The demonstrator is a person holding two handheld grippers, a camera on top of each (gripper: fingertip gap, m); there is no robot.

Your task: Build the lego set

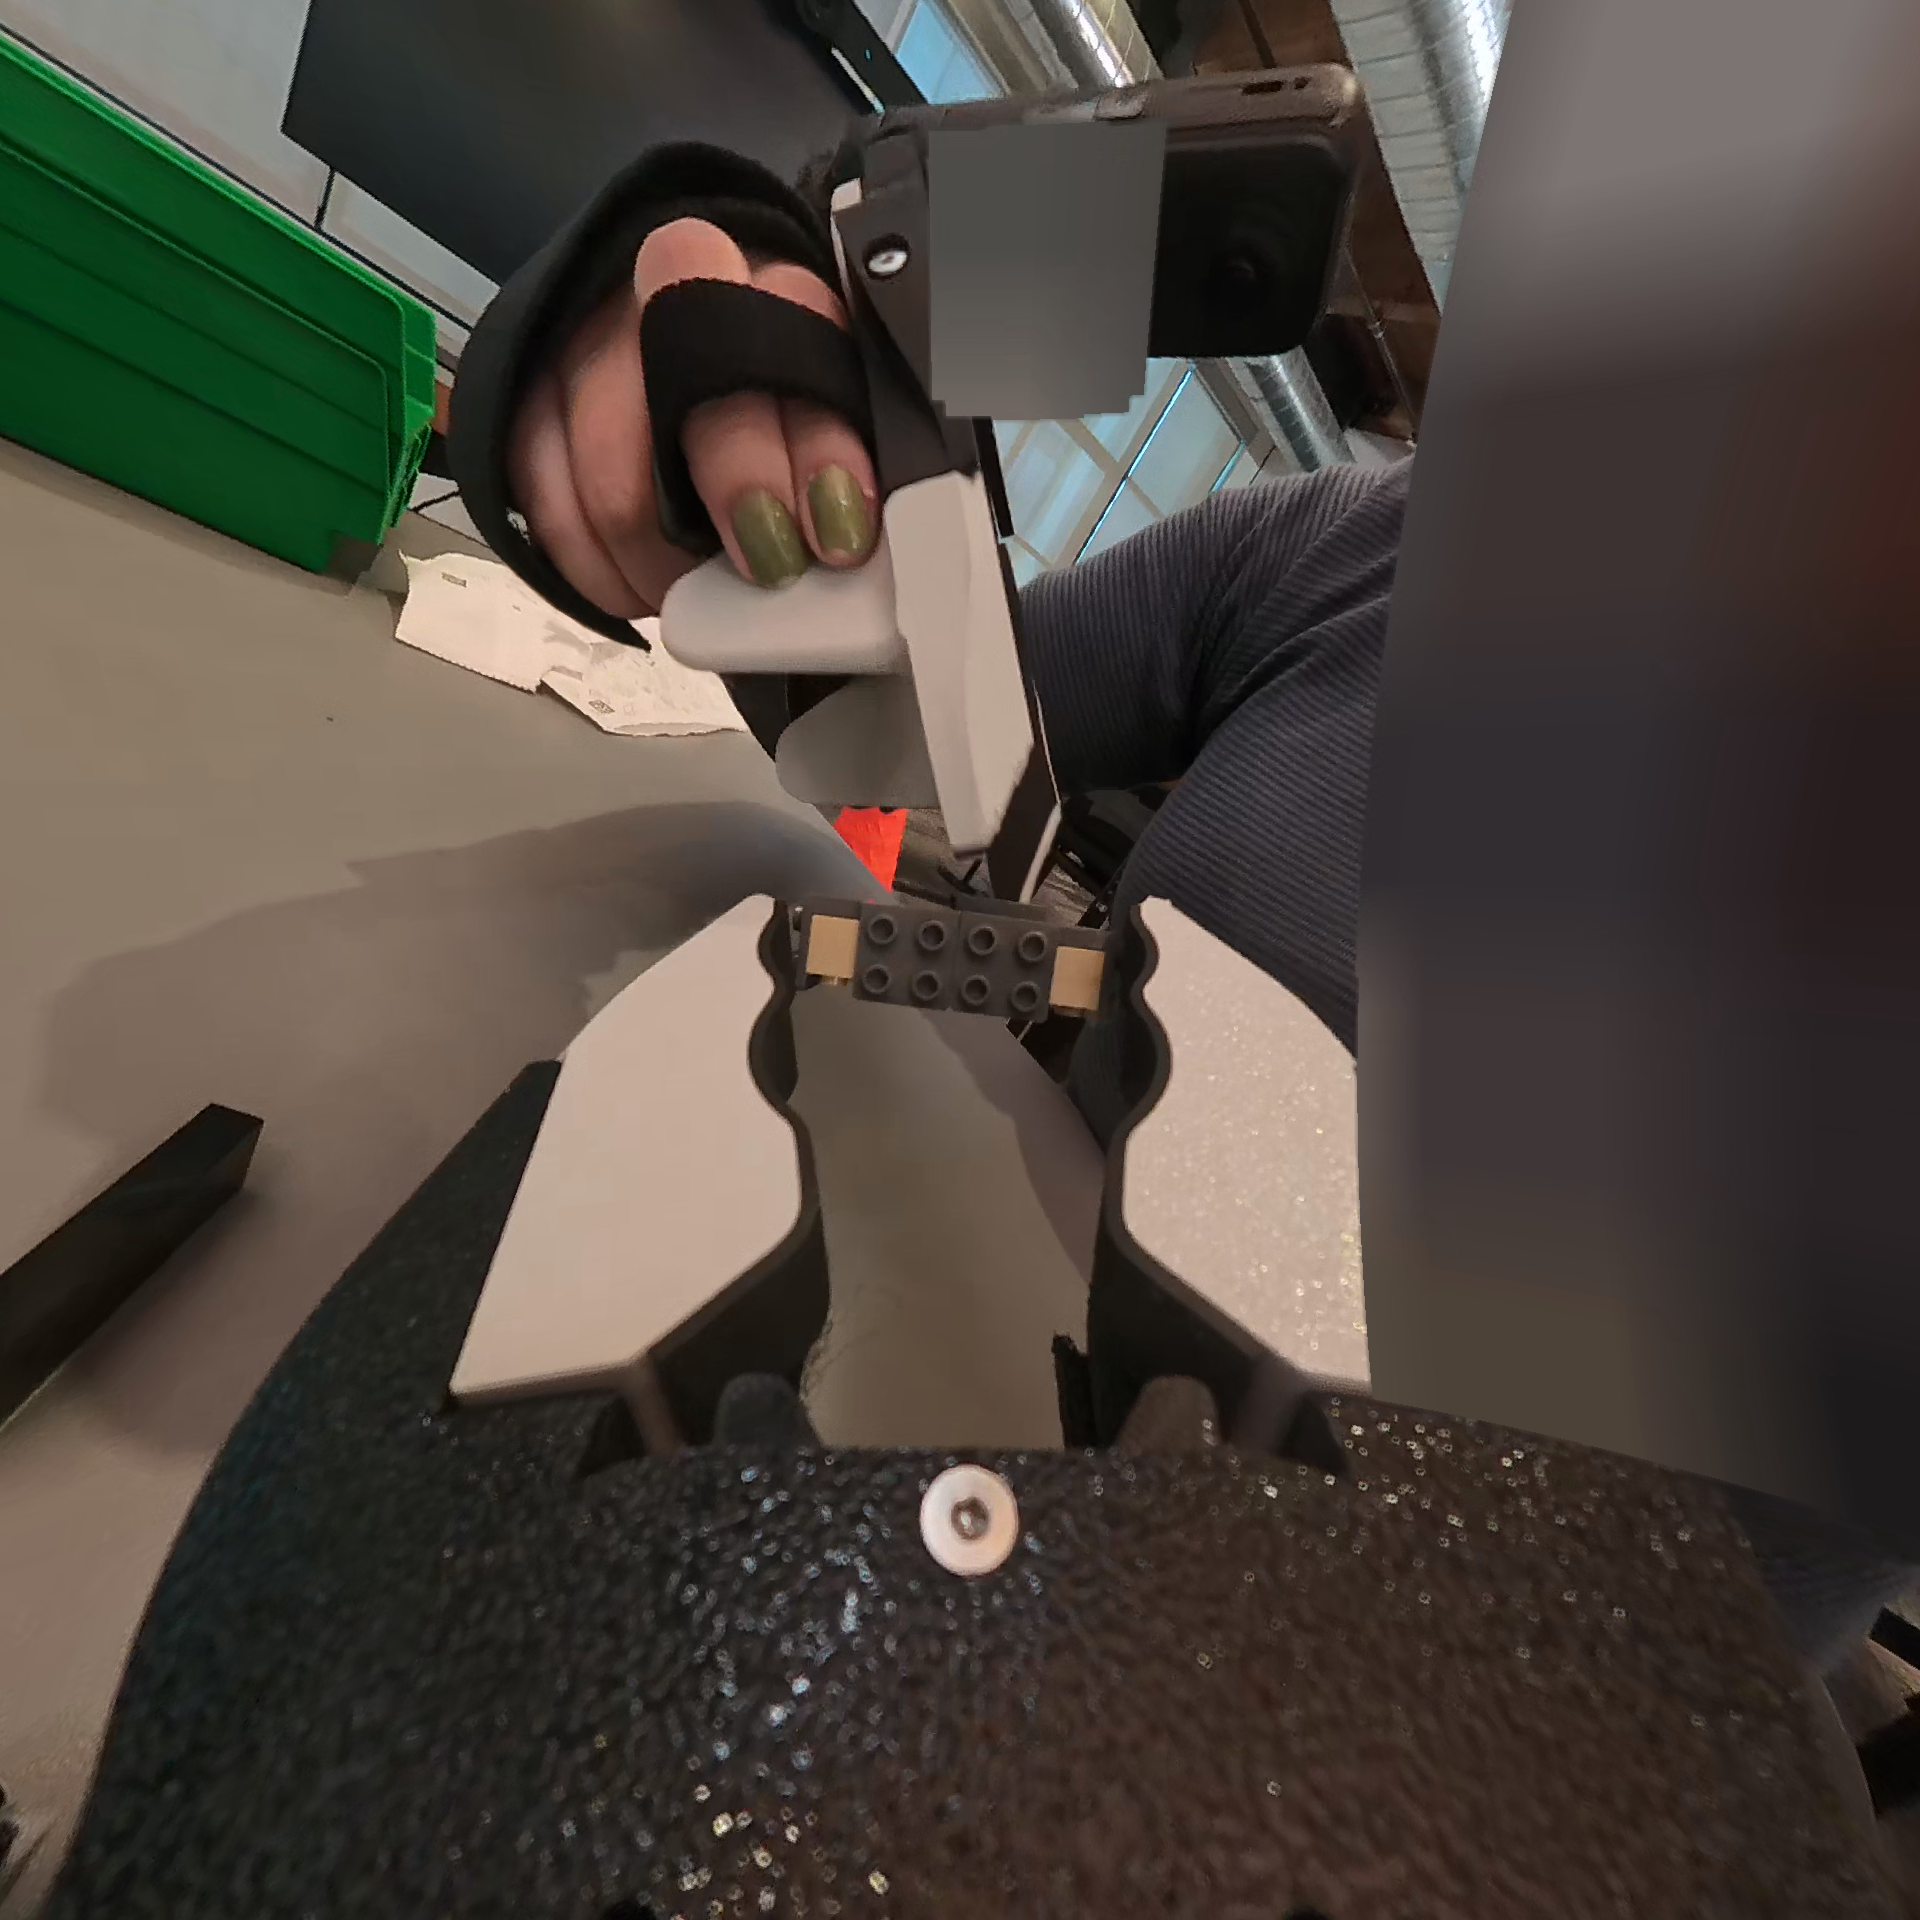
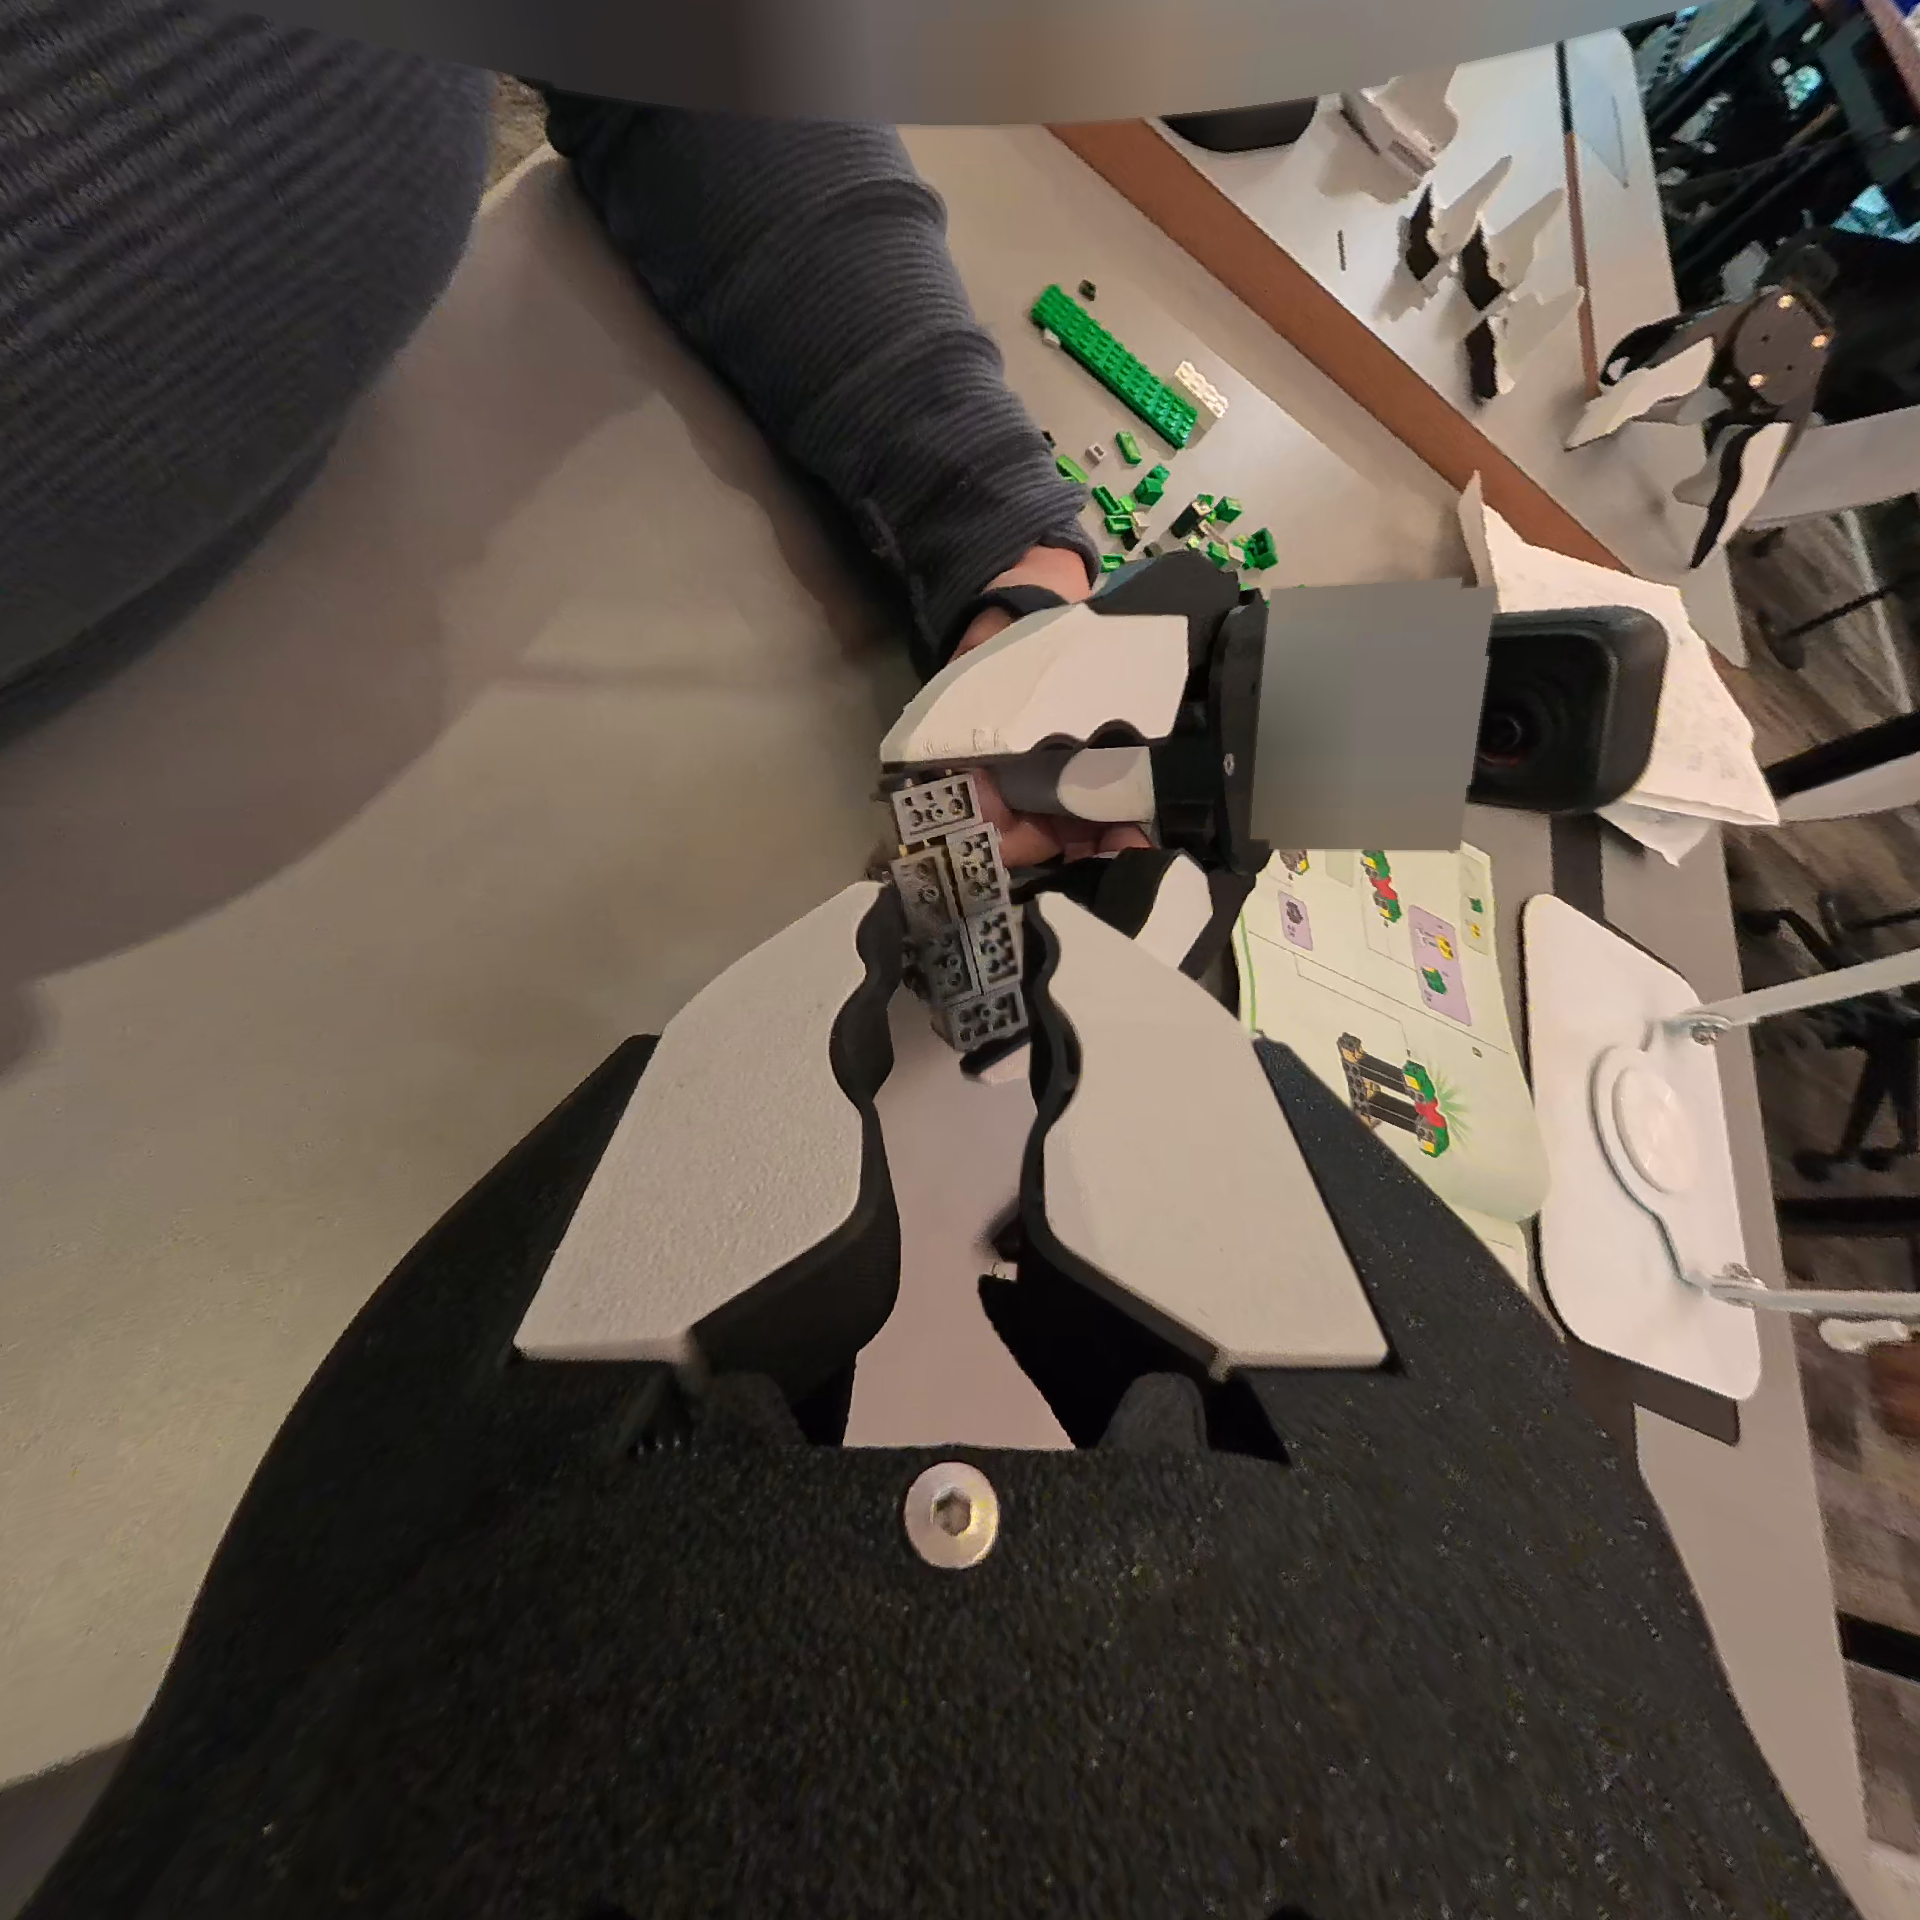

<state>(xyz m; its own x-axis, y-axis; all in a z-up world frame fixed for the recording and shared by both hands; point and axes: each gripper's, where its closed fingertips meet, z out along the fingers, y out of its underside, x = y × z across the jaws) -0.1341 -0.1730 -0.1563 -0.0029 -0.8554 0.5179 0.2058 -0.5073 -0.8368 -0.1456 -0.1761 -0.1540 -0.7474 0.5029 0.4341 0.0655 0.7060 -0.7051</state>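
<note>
A dark grey lego assembly with tan pieces at both ends sits crosswise between the fingertips of my left gripper, which is shut on it above the table. In the right wrist view the same grey assembly hangs as a column of stacked bricks. My right gripper is closed on its lower part, with both fingers against its sides. The left gripper holds its top end there. The right gripper and the hand holding it show above the assembly in the left wrist view.
Green bins, paper sheets and a black bar lie to the left. A long green plate, loose green pieces, the instruction booklet and a white pad lie on the table. A sleeved arm crosses it. Less than 4 cm separates the two grippers' tips. The black bar lies around 11 cm away from my left fingertips.
</note>
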